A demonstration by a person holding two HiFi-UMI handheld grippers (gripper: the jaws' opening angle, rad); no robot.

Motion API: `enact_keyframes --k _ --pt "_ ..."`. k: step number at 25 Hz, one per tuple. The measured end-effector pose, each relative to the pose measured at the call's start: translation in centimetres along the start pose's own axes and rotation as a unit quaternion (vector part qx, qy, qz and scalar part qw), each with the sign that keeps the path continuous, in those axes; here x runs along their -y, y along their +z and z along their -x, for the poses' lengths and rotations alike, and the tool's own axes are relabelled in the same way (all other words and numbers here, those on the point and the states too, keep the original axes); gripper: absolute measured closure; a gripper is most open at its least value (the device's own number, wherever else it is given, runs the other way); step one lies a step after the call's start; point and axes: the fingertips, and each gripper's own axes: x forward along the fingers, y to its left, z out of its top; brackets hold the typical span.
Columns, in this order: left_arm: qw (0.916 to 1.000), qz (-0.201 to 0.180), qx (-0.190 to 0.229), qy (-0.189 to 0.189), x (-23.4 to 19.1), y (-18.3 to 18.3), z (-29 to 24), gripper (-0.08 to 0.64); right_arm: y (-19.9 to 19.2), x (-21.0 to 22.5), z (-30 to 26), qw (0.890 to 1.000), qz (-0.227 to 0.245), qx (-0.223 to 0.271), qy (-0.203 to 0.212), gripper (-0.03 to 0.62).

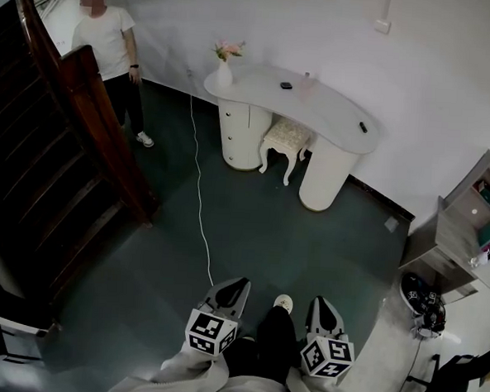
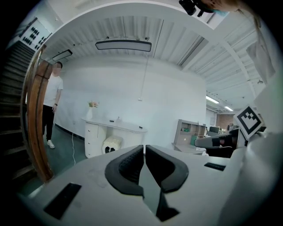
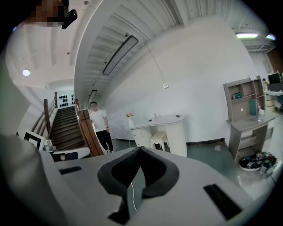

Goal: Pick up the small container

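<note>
The head view looks down from high up; the left gripper (image 1: 241,284) and right gripper (image 1: 319,303) sit close at 6 o'clock. Their views look forward from low. All three share the far white desk (image 1: 325,109).

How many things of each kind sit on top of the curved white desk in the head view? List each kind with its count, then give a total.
Vase of flowers: 1
Small pale container: 1
Small dark items: 2
Total: 4
</note>
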Motion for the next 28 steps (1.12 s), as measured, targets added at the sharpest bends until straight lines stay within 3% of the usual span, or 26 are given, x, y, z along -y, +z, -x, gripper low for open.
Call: enact_keyframes --k 9,28 --pt "0.9999 0.004 -0.011 0.012 -1.9 0.9 -5.3 0.534 1.6 2.3 -5.2 1.0 -0.001 -0.02 0.011 0.541" --pt "0.9996 0.006 0.009 0.024 -3.8 5.5 -22.7 0.534 10.2 12.3 -18.9 0.999 0.017 -0.012 0.03 0.541"
